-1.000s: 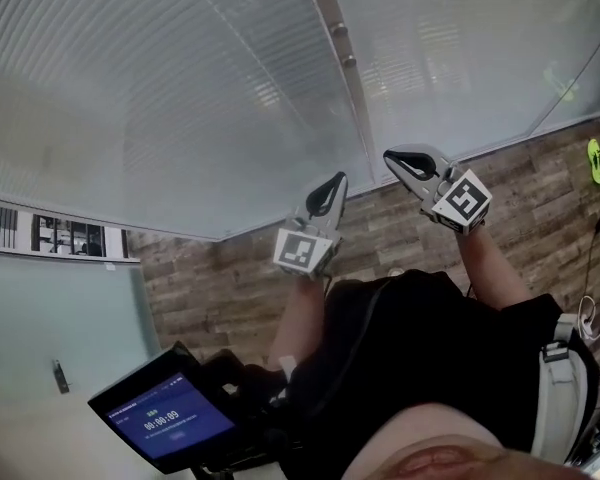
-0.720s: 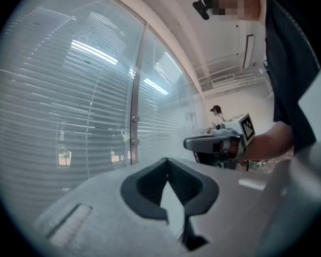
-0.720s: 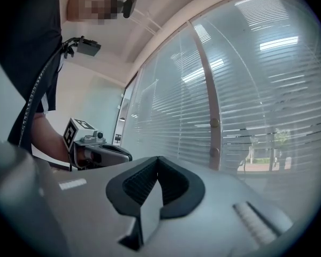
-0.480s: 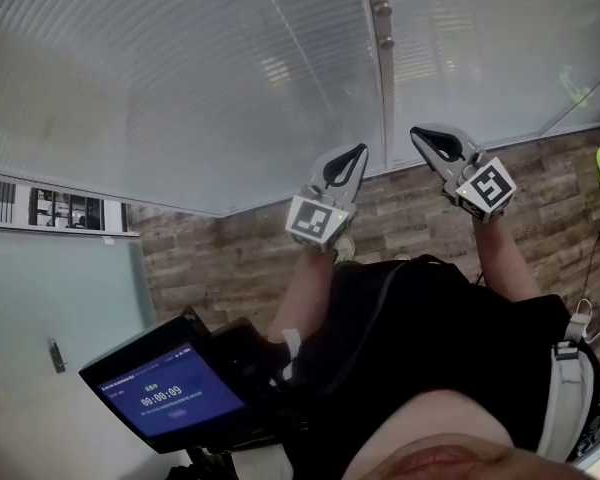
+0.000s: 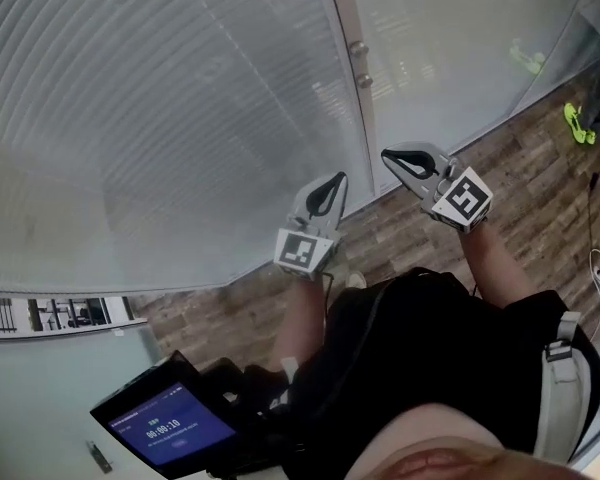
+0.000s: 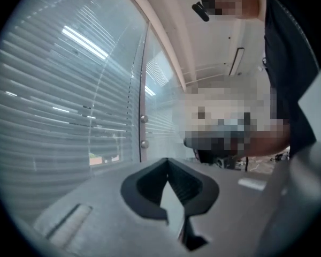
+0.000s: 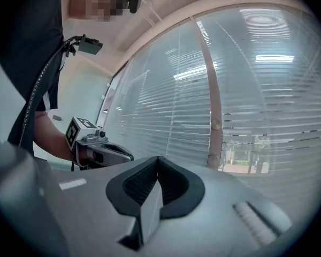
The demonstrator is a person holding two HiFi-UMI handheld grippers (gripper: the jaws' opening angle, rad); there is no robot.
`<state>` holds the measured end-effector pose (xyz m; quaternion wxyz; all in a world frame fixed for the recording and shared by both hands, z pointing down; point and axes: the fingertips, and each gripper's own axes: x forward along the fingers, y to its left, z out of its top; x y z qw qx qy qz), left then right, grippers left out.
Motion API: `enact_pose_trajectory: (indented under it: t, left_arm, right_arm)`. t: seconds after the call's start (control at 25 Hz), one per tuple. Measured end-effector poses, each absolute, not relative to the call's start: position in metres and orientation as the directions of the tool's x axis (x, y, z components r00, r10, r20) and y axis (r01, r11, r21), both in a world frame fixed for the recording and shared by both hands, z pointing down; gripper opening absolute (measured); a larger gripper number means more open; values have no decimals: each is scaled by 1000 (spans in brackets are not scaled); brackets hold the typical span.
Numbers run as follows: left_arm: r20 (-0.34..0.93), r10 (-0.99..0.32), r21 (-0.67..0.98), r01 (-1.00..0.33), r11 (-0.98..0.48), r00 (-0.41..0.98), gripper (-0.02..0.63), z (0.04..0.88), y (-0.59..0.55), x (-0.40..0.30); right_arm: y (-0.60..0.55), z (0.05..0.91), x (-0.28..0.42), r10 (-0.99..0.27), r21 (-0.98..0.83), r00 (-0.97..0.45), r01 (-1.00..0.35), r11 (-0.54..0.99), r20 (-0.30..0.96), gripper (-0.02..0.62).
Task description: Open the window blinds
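Closed white slatted blinds [image 5: 180, 118] cover the big window pane, and a second set [image 5: 450, 48] hangs right of a pale frame post [image 5: 348, 28] that carries two round knobs [image 5: 358, 50]. My left gripper [image 5: 333, 181] is held level just left of the post's foot, shut and empty. My right gripper [image 5: 392, 156] is just right of the post, also shut with nothing in it. In the left gripper view the jaws [image 6: 167, 160] meet, with the blinds [image 6: 53, 106] and knobs [image 6: 143, 119] ahead. The right gripper view shows closed jaws [image 7: 158, 158], blinds [image 7: 166, 100], the post [image 7: 213, 90] and the left gripper [image 7: 99, 149].
Wood-plank floor [image 5: 400, 238] runs below the window. A device with a lit blue timer screen [image 5: 165, 426] sits at the lower left by a pale glass panel [image 5: 40, 388]. A bright green object [image 5: 578, 123] and a white cable [image 5: 595, 258] lie on the floor at the right.
The head view has swung, so the blinds fill more of the picture. Both grippers have shifted left and down in the picture since half a second ago, and both are still shut.
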<state>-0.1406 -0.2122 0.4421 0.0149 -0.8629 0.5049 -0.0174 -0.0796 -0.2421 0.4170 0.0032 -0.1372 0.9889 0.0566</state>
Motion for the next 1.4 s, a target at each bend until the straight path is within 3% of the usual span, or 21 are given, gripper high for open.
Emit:
enact_pose_trajectory:
  t: [0.36,0.64,1.4]
  left_arm:
    - [16,-780,-52,-778,-626,626,3,437,-237,-171]
    - [4,-747,-71,-745,-664,665,3,435,-226,-170]
    - [6,-855,-42,-854,-518,518,3,430,-249,-164]
  right_arm:
    - [-266,414,-92,-460,123,-888,-458,880,-16,6]
    - [-258,411,-78,-529,154,-848,-527,836,-30,6]
    - [-314,404,-69,-436,233,-900,-417,879,33,6]
